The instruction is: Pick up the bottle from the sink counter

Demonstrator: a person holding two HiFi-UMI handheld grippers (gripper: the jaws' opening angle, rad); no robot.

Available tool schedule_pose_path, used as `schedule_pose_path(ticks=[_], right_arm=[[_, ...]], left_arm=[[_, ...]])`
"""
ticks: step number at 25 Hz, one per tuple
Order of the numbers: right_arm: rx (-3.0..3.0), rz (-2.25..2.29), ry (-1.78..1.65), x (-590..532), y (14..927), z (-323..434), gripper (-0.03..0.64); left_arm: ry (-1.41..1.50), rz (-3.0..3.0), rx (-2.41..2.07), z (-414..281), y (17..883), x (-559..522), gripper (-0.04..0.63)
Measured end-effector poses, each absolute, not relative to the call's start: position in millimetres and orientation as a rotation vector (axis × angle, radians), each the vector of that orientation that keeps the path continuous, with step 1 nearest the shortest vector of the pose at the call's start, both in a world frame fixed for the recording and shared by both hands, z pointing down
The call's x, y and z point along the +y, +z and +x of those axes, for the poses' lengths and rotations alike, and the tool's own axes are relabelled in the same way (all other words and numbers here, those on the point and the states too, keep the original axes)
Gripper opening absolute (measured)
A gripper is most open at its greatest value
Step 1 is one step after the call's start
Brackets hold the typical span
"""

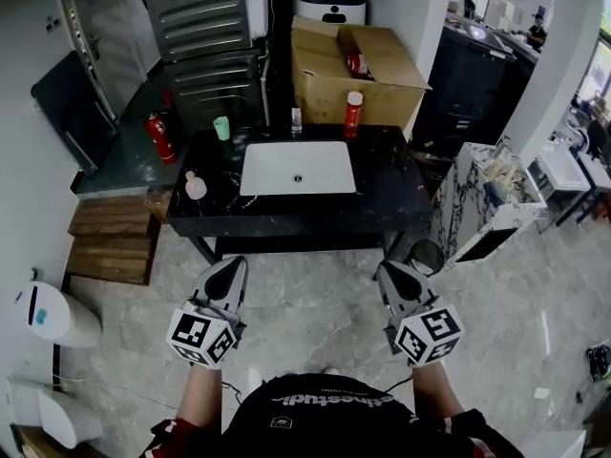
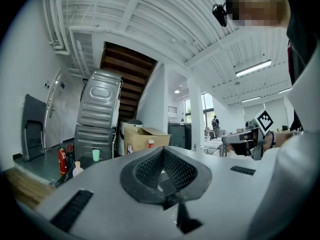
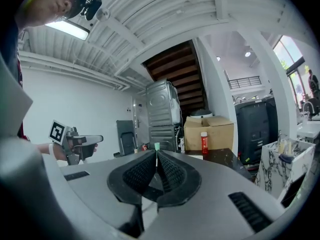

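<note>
A black sink counter (image 1: 387, 194) with a white basin (image 1: 297, 167) stands ahead of me. A red bottle with a white cap (image 1: 353, 113) is upright at its back right edge; it also shows as the red bottle (image 2: 151, 144) and the red bottle (image 3: 204, 142). A small pink bottle (image 1: 195, 186) sits at the counter's left end, and a green cup (image 1: 221, 128) behind it. My left gripper (image 1: 232, 261) and right gripper (image 1: 389, 267) hover over the floor, short of the counter's front edge. Both are shut with nothing in them, side by side.
An open cardboard box (image 1: 355, 63) stands behind the counter, stacked grey machines (image 1: 205, 27) at back left. A red fire extinguisher (image 1: 158, 136) and wooden steps (image 1: 110, 241) lie left of the counter. A marble-patterned cabinet (image 1: 482, 198) stands to the right, a white bin (image 1: 57, 315) at near left.
</note>
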State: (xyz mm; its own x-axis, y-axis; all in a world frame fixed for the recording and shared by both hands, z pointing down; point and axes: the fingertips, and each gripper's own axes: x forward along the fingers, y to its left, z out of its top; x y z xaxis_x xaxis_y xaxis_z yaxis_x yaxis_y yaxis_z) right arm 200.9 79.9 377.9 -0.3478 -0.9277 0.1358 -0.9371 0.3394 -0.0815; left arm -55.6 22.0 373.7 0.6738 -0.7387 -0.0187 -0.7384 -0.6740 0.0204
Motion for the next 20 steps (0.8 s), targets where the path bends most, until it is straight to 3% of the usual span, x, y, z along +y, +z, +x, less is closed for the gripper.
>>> schedule_pose_path(ticks=[10, 20], right_arm=[[-2.605, 1.623, 0.235, 64, 392, 214, 0.044], [-2.670, 1.527, 0.267, -12, 414, 191, 0.044]], left_arm=[[-0.015, 2.830, -1.363, -35, 385, 22, 0.015], [0.033, 2.717, -1.497, -70, 414, -41, 0.015]])
